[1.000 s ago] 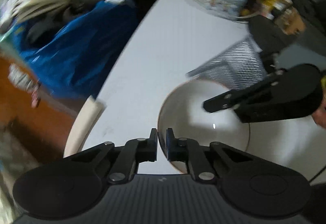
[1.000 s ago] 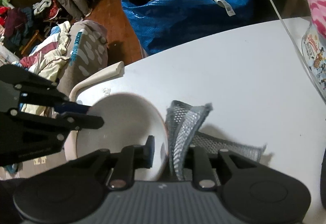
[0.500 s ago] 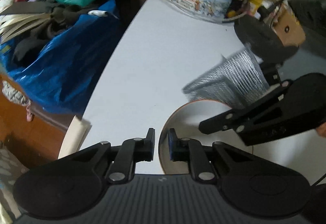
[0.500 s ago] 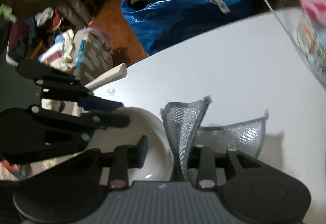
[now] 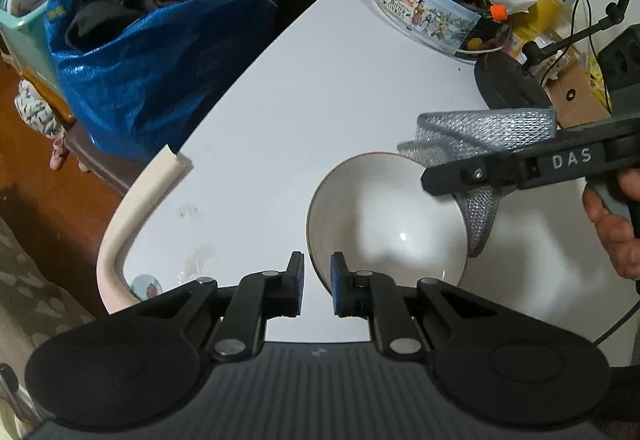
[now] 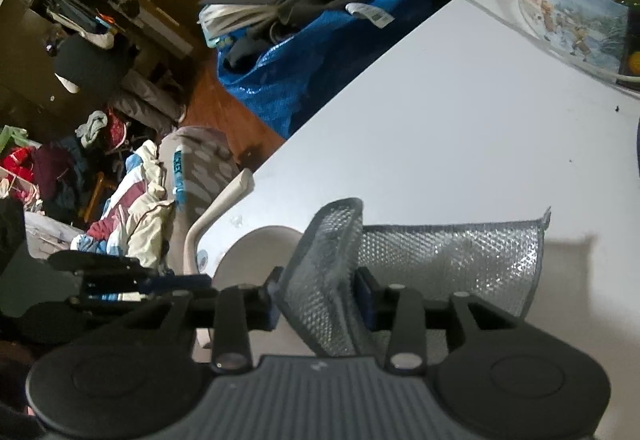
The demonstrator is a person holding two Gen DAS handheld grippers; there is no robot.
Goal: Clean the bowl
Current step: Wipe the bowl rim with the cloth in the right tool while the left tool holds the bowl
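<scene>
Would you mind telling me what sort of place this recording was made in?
Most likely a lived-in room at home, not a kitchen: a white table holds a biscuit tin, a blue bag stuffed with clothes stands beside it, and more clothes lie heaped on the wooden floor.

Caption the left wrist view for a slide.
Left gripper pinches the white bowl's rim while the right gripper brings a silver mesh cloth over it.

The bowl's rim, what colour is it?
A thin brown line around the off-white bowl, clearest in the left wrist view.
</scene>
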